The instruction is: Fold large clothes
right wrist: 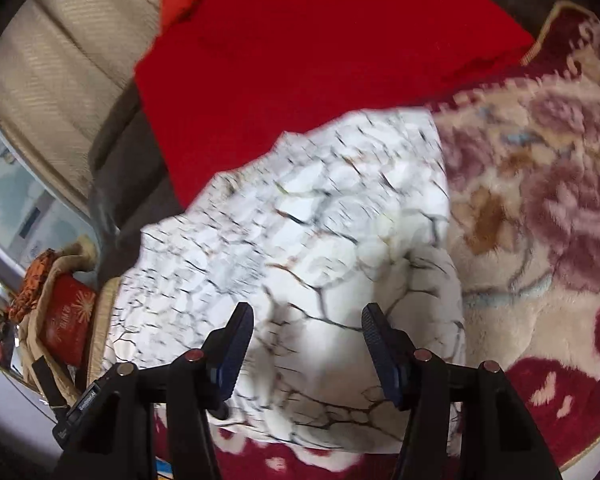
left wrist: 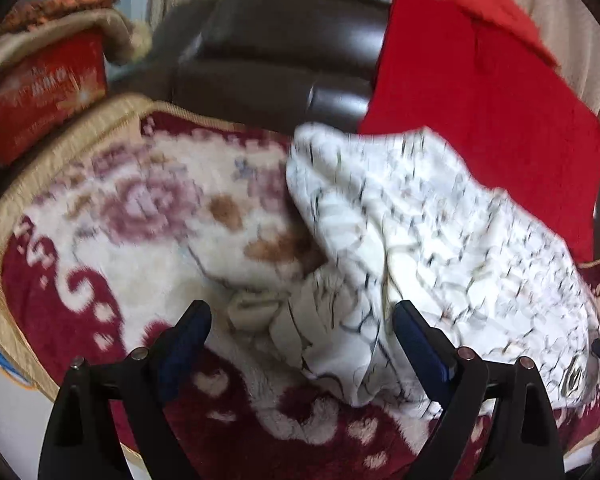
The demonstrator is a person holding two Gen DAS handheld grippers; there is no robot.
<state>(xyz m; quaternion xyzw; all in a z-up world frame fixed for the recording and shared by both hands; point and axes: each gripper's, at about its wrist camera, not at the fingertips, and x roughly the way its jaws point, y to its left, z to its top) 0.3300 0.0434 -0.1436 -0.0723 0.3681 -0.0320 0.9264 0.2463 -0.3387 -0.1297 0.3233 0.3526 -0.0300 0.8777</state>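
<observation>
The left tool (left wrist: 302,330) is spread wide and holds nothing; between its fingers lies a crumpled edge of the white garment (left wrist: 440,240), close below. The right tool (right wrist: 307,330) is also wide and empty, poised over a rounded bulge of the same garment (right wrist: 300,232). The garment, white with dark crackle lines, lies in a loose heap on the floral blanket (left wrist: 120,208), with its far edge overlapping a red cloth (left wrist: 480,100). Behind stands a dark leather seat (left wrist: 280,40); a red box (left wrist: 48,92) sits off to the left.

The step in hand looks like taking hold to spread or fold the heap. To do it well, each tool should likely pinch a single clear edge or corner, not the bulge, and bite only the garment, leaving the pile of the blanket out. Pulling both holds apart evenly would flatten it. Both views are blurred, so hems are hard to pick out.
</observation>
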